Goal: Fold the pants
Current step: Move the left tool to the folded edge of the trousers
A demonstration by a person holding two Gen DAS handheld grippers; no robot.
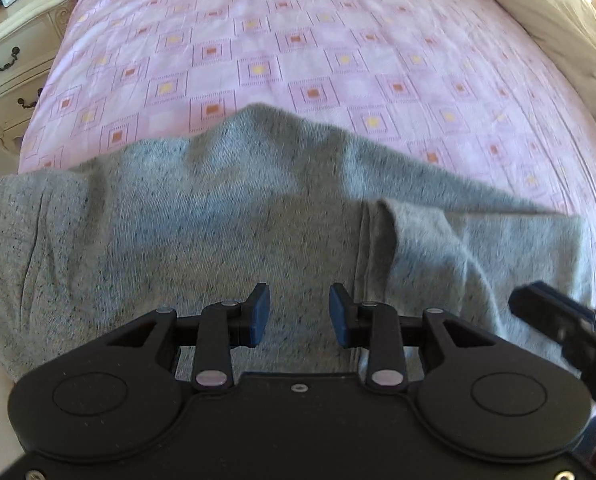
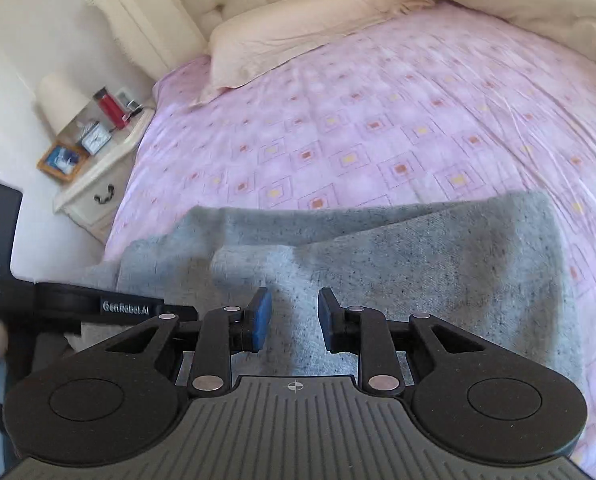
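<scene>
Grey speckled pants [image 1: 226,216] lie folded across the near edge of the bed, with a fold ridge on the right; they also show in the right wrist view [image 2: 417,264]. My left gripper [image 1: 299,314] hovers over the pants' middle, open and empty. My right gripper [image 2: 294,320] hovers over the pants too, open and empty. The right gripper's body shows at the right edge of the left wrist view [image 1: 565,328]. The left gripper's body shows at the left of the right wrist view [image 2: 98,304].
The bed has a pink patterned sheet [image 1: 298,48]. A cream duvet [image 1: 557,32] is piled along its right side and a pillow [image 2: 305,20] lies at the headboard. A nightstand [image 1: 10,52] with a clock, frame and red bottle stands left of the bed.
</scene>
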